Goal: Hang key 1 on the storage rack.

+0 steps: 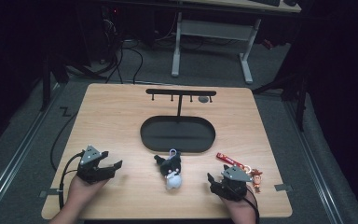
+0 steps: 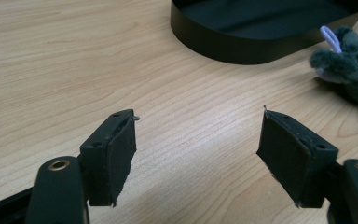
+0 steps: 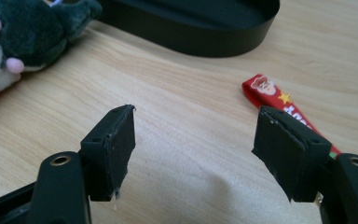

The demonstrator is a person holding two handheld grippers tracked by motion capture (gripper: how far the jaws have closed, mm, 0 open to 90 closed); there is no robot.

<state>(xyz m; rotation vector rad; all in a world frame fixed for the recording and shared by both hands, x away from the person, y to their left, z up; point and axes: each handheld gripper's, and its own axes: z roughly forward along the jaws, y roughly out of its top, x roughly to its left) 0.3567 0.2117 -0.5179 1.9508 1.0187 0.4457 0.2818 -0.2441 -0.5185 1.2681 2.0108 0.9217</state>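
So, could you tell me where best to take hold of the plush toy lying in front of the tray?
Probably the plush toy by its dark upper body, just below the small loop that points toward the tray. It lies lengthwise between both open grippers, so the right gripper could come in from its side, jaws closing across the soft, narrow body.

Running off frame at 3 o'clock: plush toy [image 2: 352, 63]. Hiding behind one jaw: red strap [image 3: 279, 105] end. Remaining too small to identify: hanger-bar object [image 1: 203, 99].
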